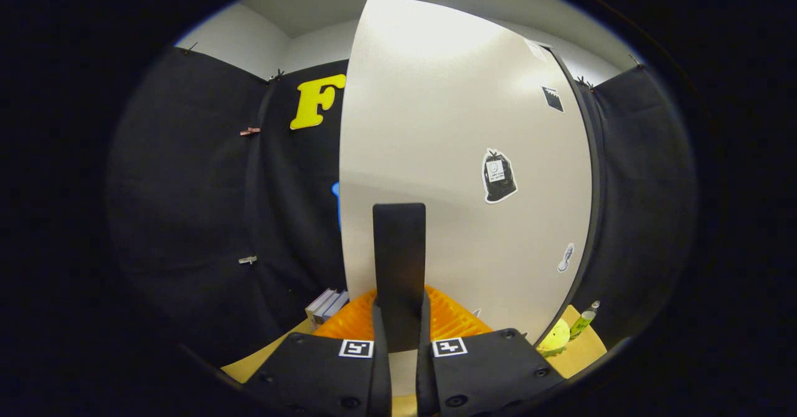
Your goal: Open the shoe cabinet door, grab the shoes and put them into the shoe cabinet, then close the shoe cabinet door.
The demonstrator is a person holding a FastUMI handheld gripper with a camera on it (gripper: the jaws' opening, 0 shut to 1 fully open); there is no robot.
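The white shoe cabinet door [461, 155] rises just ahead of me, with a few stickers on its face. Its left edge stands out against the black cloth, and a dark hinge side runs down its right. A black upright handle [399, 261] on the door sits between my two fingers [381, 342]. My gripper [401, 336] is shut on this handle, both fingers pressing its lower part. Whether the door is swung out from the cabinet body I cannot tell.
An orange ridged object [457, 320] lies low behind the fingers, at the door's foot. Some books [327, 305] lie to the left on the wooden surface [582, 348]. To the right of the door stand a yellow-green round thing [554, 339] and a small bottle [584, 320].
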